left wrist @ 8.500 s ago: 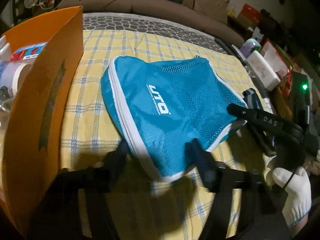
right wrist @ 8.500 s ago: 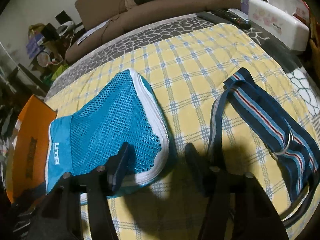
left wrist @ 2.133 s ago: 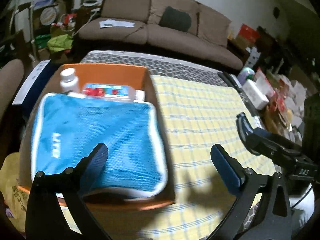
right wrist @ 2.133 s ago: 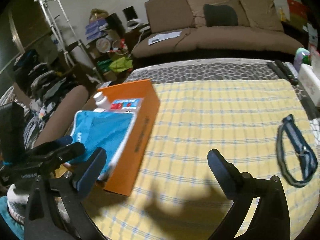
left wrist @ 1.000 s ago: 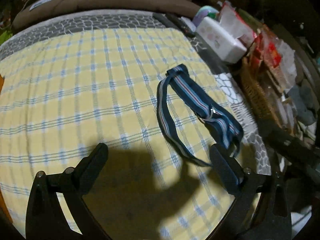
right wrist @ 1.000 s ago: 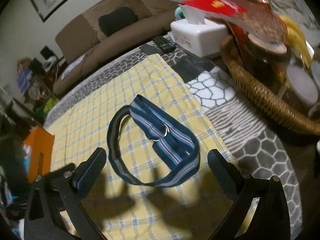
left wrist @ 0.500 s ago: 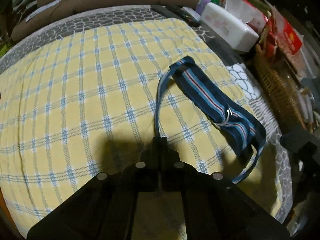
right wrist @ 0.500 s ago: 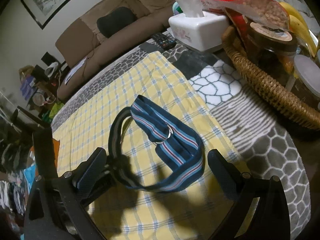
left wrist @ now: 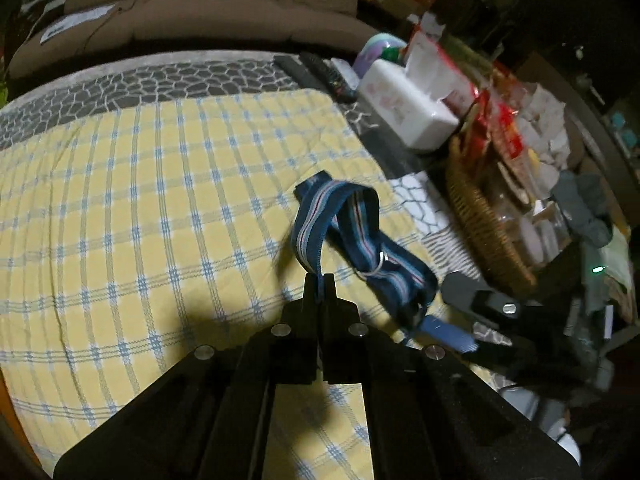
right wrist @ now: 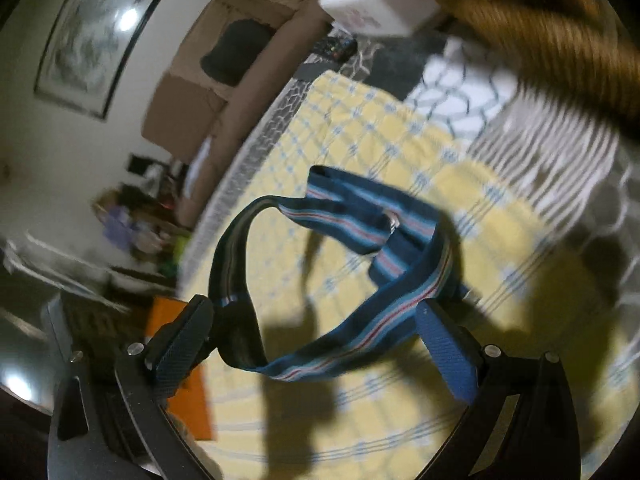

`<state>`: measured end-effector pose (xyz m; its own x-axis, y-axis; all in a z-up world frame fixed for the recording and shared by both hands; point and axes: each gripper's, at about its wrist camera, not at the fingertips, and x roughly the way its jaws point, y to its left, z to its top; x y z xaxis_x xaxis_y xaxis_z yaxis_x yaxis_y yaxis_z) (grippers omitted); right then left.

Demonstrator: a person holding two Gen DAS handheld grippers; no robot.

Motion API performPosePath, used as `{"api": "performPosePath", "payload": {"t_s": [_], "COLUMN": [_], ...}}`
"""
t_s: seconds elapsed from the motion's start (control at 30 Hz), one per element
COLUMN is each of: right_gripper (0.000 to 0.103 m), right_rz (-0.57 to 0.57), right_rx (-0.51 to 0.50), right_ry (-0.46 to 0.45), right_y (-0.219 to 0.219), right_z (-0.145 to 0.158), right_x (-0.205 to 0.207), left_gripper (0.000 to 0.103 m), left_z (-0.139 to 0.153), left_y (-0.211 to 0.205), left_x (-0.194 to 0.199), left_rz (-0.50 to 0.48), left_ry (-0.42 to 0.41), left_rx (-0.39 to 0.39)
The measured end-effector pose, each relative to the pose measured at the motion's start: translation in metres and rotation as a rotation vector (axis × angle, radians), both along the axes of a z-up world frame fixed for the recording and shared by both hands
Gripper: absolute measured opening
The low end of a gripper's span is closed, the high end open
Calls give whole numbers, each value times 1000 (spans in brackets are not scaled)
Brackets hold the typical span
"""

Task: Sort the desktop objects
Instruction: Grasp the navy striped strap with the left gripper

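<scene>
The left gripper [left wrist: 319, 280] is clamped on the striped belt [left wrist: 352, 232], pinching one edge so the loop lifts off the yellow checked cloth [left wrist: 140, 200] on the table. The right gripper [right wrist: 316, 344] stands wide, its pads either side of the belt's near end (touching or not, I cannot tell). A wicker basket [left wrist: 480, 216] sits nearby.

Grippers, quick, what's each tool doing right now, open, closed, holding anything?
Left tool: closed on the striped belt, one end lifted off the cloth.
Right tool: open, holding nothing; the belt's loop sits between its pads.
</scene>
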<state>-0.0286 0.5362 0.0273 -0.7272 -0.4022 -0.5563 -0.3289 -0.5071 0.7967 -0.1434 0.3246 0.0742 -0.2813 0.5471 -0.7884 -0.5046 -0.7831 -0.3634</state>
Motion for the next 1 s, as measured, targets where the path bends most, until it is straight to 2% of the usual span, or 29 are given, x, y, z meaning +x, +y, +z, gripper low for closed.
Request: {"api": "performPosePath", "payload": {"t_s": [0.33, 0.5, 0.67, 0.73, 0.87, 1.0], "right_gripper": [103, 103, 103, 103, 103, 103], "right_rz": [-3, 30, 47, 31, 24, 22], "right_rx": [-222, -353, -422, -403, -301, -224], "right_ry": [81, 107, 136, 158, 228, 353], "right_y": [-2, -18, -33, -29, -25, -23], "right_z": [-12, -26, -30, -19, 17, 59], "right_x": [-3, -15, -29, -30, -26, -18], "left_gripper": [1, 1, 1, 1, 1, 1], "left_z": [-11, -21, -33, -36, -40, -35], "left_y": [-11, -18, -22, -28, -41, -54], "left_x": [-1, 4, 18, 19, 14, 12], "left_rz": [8, 6, -7, 0, 31, 42], "left_ry": [-111, -151, -174, -176, -180, -173], "left_rx": [50, 62, 55, 52, 46, 58]}}
